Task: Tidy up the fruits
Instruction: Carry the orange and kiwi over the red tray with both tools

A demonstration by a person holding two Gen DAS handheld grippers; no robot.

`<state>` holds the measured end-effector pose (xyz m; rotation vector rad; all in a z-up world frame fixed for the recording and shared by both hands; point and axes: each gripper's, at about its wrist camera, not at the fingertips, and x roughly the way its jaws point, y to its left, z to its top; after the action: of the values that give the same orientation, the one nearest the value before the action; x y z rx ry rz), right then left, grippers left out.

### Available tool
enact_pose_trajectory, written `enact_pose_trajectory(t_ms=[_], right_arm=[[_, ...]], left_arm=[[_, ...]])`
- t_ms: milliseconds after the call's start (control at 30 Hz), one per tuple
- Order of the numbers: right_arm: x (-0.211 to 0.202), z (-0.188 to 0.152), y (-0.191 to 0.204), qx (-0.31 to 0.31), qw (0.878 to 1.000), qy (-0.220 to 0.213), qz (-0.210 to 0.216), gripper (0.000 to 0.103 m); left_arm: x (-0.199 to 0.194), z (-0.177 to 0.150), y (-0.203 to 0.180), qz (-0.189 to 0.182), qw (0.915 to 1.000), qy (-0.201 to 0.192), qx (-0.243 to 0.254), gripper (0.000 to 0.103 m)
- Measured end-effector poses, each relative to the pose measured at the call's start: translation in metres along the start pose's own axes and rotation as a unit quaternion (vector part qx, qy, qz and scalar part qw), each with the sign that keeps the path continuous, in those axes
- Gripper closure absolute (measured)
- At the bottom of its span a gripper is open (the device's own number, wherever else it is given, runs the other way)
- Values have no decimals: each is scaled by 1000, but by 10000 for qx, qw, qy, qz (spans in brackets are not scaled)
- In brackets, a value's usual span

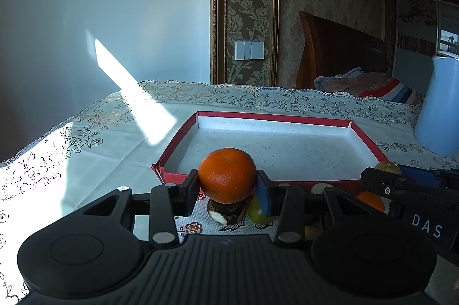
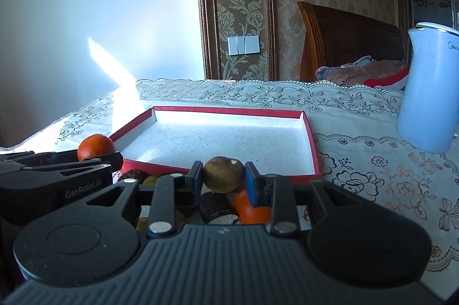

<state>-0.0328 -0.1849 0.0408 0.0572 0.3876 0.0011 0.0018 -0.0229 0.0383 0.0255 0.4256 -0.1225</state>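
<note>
left gripper (image 1: 227, 187) pinches an orange (image 1: 227, 174), right gripper (image 2: 223, 180) a brownish fruit (image 2: 223, 174), both just short of the empty red tray (image 2: 311, 144); carry each level over the rim, then set down well apart

A table covered by a cream lace-patterned cloth with printed flowers (image 2: 373, 179) carries everything. A shallow rectangular tray with red walls and a speckled white floor (image 2: 311, 138) lies flat toward the middle. A pale blue plastic kettle (image 2: 427, 98) stands upright by the right edge, apart from the tray. Along the near edge, just before the tray, lie a dark brown chunk (image 2: 215, 207), a small green round fruit (image 1: 255, 211) and another orange (image 2: 249, 209).
</note>
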Motion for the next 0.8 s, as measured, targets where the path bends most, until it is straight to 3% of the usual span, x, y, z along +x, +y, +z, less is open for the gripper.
enact_pose_trajectory(t_ms=[267, 800], right_arm=[[26, 11, -4, 156, 9998, 87, -101, 74], [70, 21, -7, 195, 9992, 273, -233, 74]], left_arm=[[13, 18, -6, 86, 9999, -101, 10, 62], [71, 24, -7, 145, 9998, 120, -65, 62]])
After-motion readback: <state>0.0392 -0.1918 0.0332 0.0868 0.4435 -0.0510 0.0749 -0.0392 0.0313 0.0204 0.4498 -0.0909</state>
